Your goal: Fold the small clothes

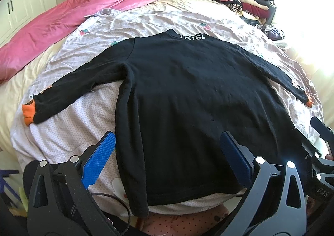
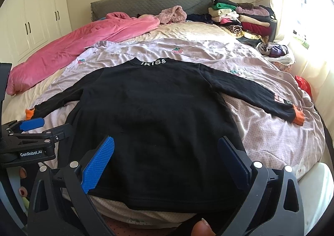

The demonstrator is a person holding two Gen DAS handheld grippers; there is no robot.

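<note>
A black long-sleeved top (image 1: 183, 98) with white collar lettering and orange cuffs lies flat, back up, on the bed, both sleeves spread out; it also shows in the right wrist view (image 2: 154, 119). My left gripper (image 1: 167, 156) is open and empty, hovering above the hem at the top's lower left. My right gripper (image 2: 165, 158) is open and empty above the hem toward the lower right. The left gripper (image 2: 31, 131) also shows at the left edge of the right wrist view. The left cuff (image 1: 28, 113) and the right cuff (image 2: 298, 117) lie flat on the sheet.
The bed has a wrinkled pale pink sheet (image 2: 271, 131). A pink quilt (image 1: 68, 25) lies along the far left. Stacks of folded clothes (image 1: 242, 0) sit at the far right by the grey headboard (image 2: 146, 2). A white wardrobe (image 2: 37, 18) stands at the left.
</note>
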